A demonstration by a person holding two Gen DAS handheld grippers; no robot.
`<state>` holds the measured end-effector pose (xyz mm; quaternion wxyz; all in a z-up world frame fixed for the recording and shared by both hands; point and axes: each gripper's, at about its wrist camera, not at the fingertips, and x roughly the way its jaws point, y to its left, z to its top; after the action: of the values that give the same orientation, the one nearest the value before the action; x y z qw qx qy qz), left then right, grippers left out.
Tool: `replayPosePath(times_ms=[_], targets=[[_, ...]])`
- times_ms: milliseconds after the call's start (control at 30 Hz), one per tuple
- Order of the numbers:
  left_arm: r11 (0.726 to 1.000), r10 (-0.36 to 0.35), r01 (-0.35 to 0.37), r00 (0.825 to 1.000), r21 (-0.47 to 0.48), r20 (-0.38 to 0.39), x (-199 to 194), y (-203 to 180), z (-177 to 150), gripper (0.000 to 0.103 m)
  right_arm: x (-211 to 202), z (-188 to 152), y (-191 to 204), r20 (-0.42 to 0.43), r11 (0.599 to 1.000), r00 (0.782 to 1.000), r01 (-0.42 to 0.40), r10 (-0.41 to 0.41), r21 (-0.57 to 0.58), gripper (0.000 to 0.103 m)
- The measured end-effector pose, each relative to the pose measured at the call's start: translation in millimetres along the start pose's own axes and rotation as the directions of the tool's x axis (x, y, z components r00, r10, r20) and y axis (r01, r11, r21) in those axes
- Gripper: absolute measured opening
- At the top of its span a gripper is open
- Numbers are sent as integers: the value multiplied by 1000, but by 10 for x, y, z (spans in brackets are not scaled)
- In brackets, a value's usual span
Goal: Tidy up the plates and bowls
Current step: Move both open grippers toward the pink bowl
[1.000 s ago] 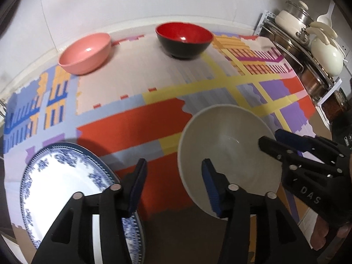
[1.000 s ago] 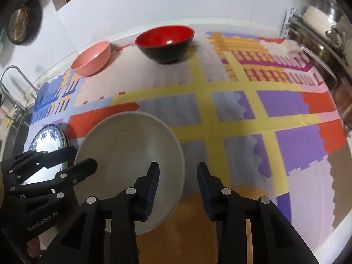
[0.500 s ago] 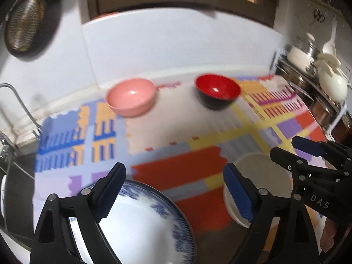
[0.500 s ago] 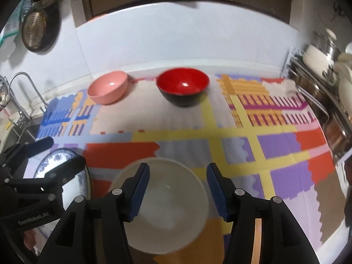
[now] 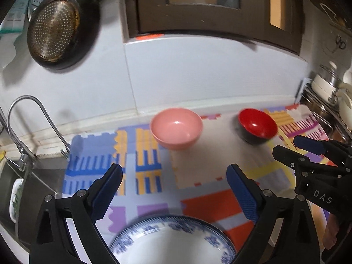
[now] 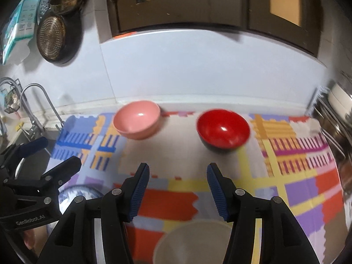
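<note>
A pink bowl (image 5: pixel 176 129) (image 6: pixel 137 120) and a red bowl with a black outside (image 5: pixel 257 125) (image 6: pixel 223 127) stand at the back of the colourful mat (image 5: pixel 198 165). A blue-patterned white plate (image 5: pixel 171 242) (image 6: pixel 74 193) lies at the mat's near edge, below my left gripper (image 5: pixel 174 171) (image 6: pixel 60 151). Its jaws are opening wide, with nothing between them. A plain white bowl (image 6: pixel 193 239) sits just below my right gripper (image 6: pixel 178 169) (image 5: pixel 286 146), which is open and holds nothing. Both grippers hang above the mat, apart from all the dishes.
A tap (image 5: pixel 33 110) and sink are at the left. A perforated strainer (image 5: pixel 52 30) hangs on the white wall. A rack of pots and lids (image 5: pixel 330 88) stands at the right. Dark cabinets hang above the counter.
Both grippers have risen and drawn back from the white bowl and the plate, tipping up towards the wall. The left jaws have spread much wider; the right jaws have widened too.
</note>
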<state>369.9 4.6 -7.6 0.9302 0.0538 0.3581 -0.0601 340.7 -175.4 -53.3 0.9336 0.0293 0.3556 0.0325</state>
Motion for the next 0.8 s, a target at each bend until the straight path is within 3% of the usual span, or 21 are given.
replayPosePath(times_ms=[267,567,800], targets=[[999,44,-44,999,10,16,223,275,275,97,287,356,211,19,998,999,-35,36,-48,55],[998,56,-56,998,17,-16,738,549,496,97,826,684,452,-10,989,996,-94,93,-113,55],[998,60,-58,996,37,-63,1201,658,553,97,1314,807,487,-77,988,996,-65,54,-139,55]])
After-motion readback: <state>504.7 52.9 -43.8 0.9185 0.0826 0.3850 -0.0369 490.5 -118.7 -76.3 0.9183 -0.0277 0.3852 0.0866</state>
